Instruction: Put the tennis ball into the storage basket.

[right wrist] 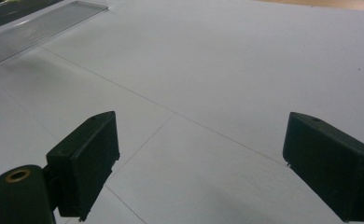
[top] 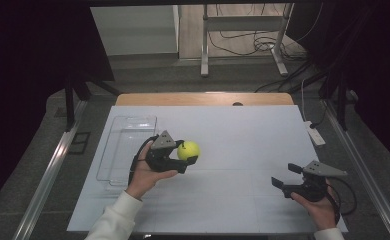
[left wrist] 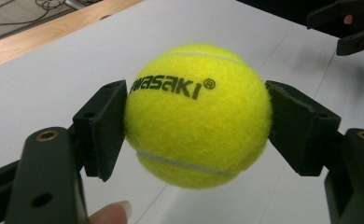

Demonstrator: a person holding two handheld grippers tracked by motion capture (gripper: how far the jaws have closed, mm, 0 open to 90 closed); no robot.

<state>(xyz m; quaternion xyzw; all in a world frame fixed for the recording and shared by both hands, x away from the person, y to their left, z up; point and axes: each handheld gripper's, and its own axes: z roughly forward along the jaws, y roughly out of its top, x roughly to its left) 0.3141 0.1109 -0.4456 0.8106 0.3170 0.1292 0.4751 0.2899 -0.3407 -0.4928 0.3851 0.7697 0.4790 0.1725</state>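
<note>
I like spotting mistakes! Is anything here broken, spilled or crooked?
Nothing stands out. The fuzzy yellow tennis ball looks whole and sits squarely in the left gripper, above the white table. The clear plastic tray lies flat beside it, and the right gripper is open with nothing in it.

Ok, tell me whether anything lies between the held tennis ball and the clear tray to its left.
Nothing visible does. The left gripper is shut on the tennis ball above the white table, and the clear tray lies just left of it on that surface, with only the person's own hand and gripper body between.
</note>
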